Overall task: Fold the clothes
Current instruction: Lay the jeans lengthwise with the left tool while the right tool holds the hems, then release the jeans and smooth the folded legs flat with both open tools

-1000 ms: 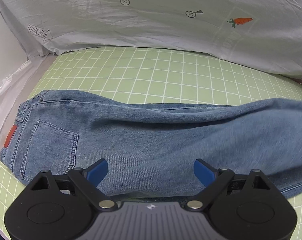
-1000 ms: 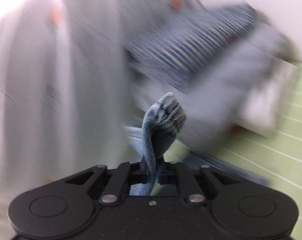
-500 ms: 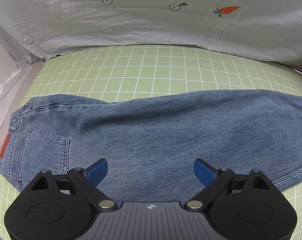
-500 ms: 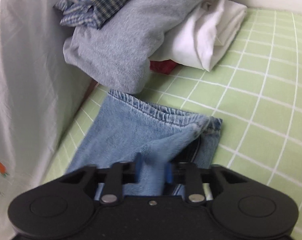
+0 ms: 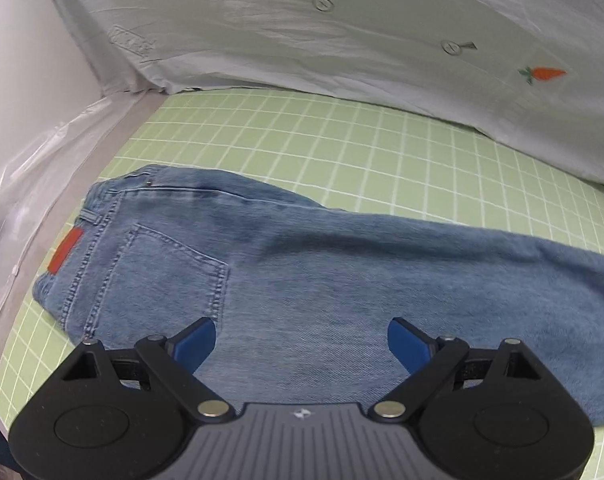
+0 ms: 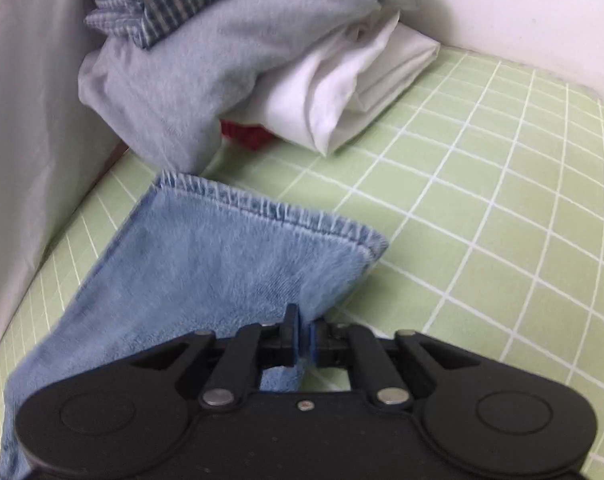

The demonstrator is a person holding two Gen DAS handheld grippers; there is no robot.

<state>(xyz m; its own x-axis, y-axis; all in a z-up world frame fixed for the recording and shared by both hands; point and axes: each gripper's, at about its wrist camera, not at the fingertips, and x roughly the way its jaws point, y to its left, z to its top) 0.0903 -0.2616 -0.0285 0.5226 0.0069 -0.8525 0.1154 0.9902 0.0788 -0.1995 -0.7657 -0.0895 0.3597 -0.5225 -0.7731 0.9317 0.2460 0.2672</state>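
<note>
The jeans (image 5: 321, 280) lie lengthwise on the green mat (image 5: 341, 140), waistband toward the left gripper (image 5: 302, 346), which hovers wide open and empty over the seat. The right gripper (image 6: 303, 338), its jaws just opening but the leg's side edge between them, is nearest the hem (image 6: 270, 208).

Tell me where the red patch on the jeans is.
Left wrist view, far left: the red patch sits on the jeans' waistband, just left of the back pocket, near the mat's left edge.

Home laundry corner: green grid mat (image 5: 341, 152), carrot-print sheet (image 5: 381, 40), folded clothes pile (image 6: 242, 60).
</note>
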